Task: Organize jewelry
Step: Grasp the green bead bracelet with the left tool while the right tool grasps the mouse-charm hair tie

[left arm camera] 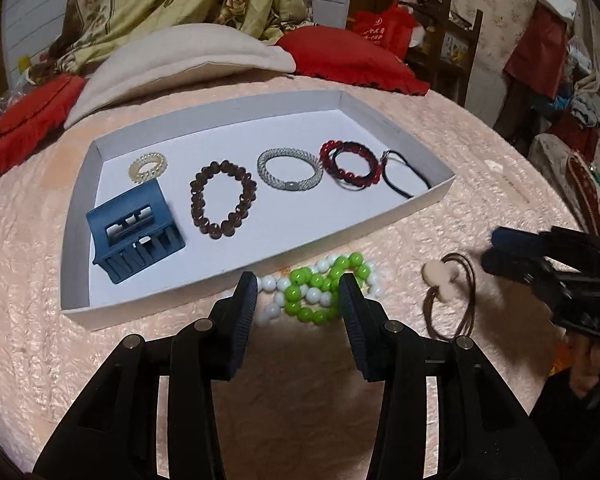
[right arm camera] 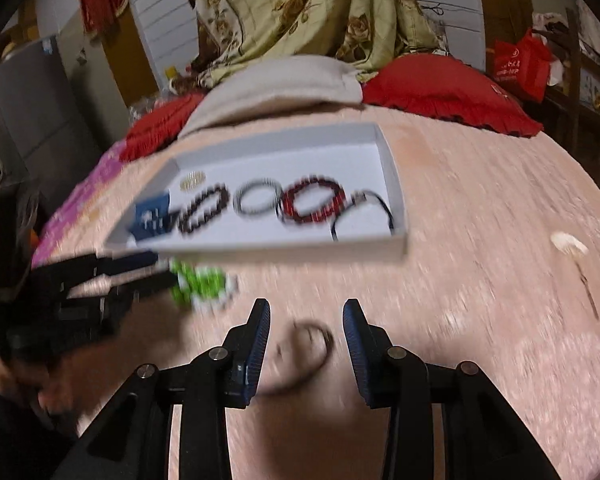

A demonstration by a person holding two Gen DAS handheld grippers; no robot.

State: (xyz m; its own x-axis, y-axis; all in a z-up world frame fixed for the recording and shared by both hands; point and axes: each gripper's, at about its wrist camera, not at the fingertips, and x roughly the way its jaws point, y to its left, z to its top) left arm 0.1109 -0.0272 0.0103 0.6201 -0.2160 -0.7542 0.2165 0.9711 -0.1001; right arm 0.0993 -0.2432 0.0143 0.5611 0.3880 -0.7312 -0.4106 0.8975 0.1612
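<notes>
Left wrist view: left gripper point(left arm camera: 298, 286) released, jaws spread, nothing between the pads. The tangled green-and-white bead bracelet point(left arm camera: 318, 294) lies on the pink textured bedcover point(left arm camera: 480, 208) dead ahead at 12 o'clock, at the fingertips, its long axis running 9 to 3 across the jaw gap. The shallow white cardboard tray point(left arm camera: 420, 204) sits just beyond, toward 11. The brown elastic hair tie with cream bow point(left arm camera: 452, 296) lies at 2 o'clock, near the right gripper point(left arm camera: 496, 250), whose jaw state I cannot tell here.

Right wrist view (motion-blurred): right gripper point(right arm camera: 306, 312) released, empty. The hair tie point(right arm camera: 312, 348) lies between its fingers at 12 o'clock. Bracelet point(right arm camera: 200, 284) at 10, under the left gripper point(right arm camera: 168, 270).

Judgement: each arm is nearest its own item.
</notes>
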